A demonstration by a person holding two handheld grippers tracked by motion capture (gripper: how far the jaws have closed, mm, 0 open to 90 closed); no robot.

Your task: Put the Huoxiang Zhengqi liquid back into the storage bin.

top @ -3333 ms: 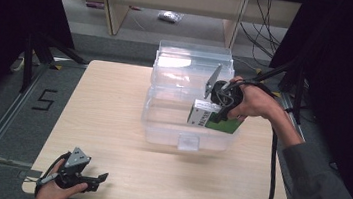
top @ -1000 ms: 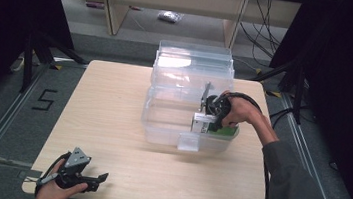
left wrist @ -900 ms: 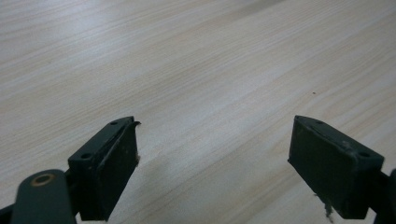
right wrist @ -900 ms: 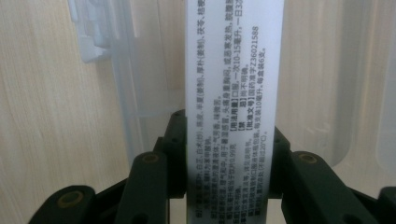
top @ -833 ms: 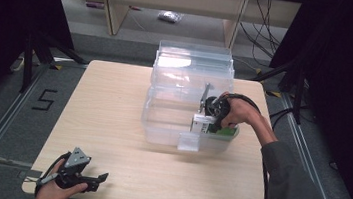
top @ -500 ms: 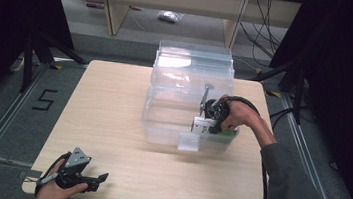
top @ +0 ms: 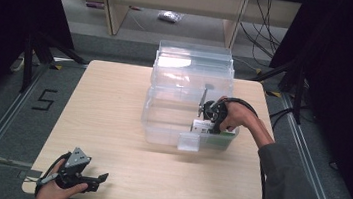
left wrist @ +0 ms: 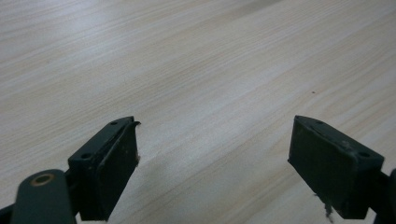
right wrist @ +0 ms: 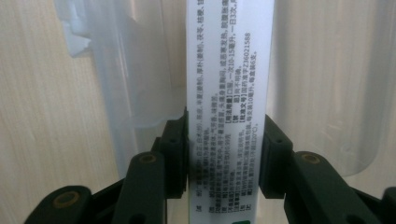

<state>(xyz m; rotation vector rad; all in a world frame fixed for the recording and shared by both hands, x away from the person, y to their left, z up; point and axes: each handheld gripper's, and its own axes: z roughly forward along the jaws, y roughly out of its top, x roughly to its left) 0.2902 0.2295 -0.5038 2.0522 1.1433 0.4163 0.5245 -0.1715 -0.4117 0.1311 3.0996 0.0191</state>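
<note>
Clear plastic forms the bin (top: 189,106) standing at the middle of the table (top: 112,112), toward its far edge. In the high view the right gripper (top: 208,119) reaches down into the bin's near right corner, where the white and green box (top: 205,127) lies close against the front wall. Bare wood stays open left of the bin. The left gripper (top: 86,180) rests at the near left corner.

Left gripper view: its 2 jaws stand wide apart over bare wood.

Right gripper view: the right gripper (right wrist: 226,154) has just eased its jaws slightly; the left pad touches the printed box (right wrist: 229,93), the right sits just beside it, bin walls close on both sides.
</note>
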